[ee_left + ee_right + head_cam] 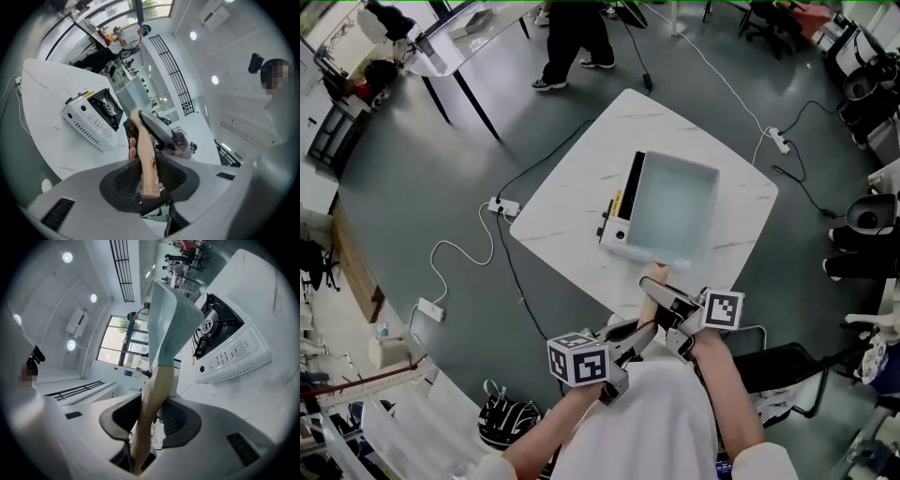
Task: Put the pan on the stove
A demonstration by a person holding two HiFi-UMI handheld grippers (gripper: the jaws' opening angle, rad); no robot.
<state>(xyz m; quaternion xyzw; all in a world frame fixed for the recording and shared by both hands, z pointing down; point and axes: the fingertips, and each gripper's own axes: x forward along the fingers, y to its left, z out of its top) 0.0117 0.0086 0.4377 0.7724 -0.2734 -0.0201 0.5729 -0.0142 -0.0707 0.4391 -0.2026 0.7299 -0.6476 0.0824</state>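
Observation:
A square pale-green pan [673, 206] with a wooden handle [654, 276] hangs over the white table [572, 192]. It hides most of the white portable gas stove [617, 225]. Both grippers grip the handle. My right gripper [673, 314] holds it nearer the pan and my left gripper [630, 349] holds its end. In the left gripper view the handle [146, 154] is pinched between the jaws of the left gripper [149, 171]. The stove [93, 117] stands beyond. In the right gripper view my right gripper [150, 420] clamps the handle [154, 390]. The pan [168, 319] is raised clear of the stove's burner [213, 329].
Cables and a power strip [502, 206] lie on the floor left of the table. A black chair [787, 370] stands at my right. A black bag [508, 422] sits near my feet. A person's legs [572, 42] stand beyond the table.

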